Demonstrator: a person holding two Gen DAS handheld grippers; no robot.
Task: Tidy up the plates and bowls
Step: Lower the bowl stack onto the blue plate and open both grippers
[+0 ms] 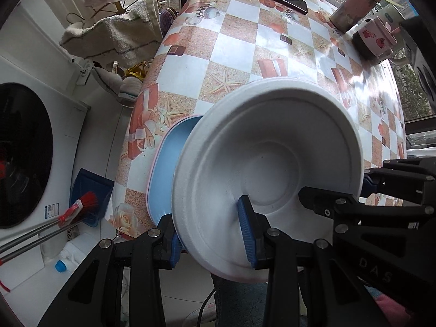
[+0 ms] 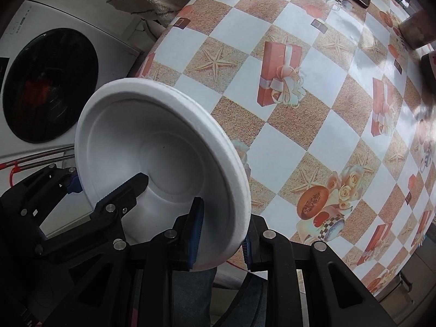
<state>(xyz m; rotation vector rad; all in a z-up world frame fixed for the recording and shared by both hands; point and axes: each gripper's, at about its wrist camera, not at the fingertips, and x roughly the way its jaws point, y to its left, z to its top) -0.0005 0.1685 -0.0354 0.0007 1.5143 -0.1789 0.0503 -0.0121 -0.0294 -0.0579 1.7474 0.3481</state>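
White bowl (image 1: 268, 169) is pinched at the rim by both tongs: left tongs (image 1: 215, 238) on its near edge, right tongs (image 2: 220, 234) on the opposite edge, one pad inside, one outside. It is held off the table (image 1: 237, 54), probably two-handed to keep the light bowl steady. Just beyond the left tongs, partly under the bowl, a blue plate (image 1: 174, 163) is seen, likely the stacking spot. Farther off, cups (image 1: 378, 41) are left untouched.
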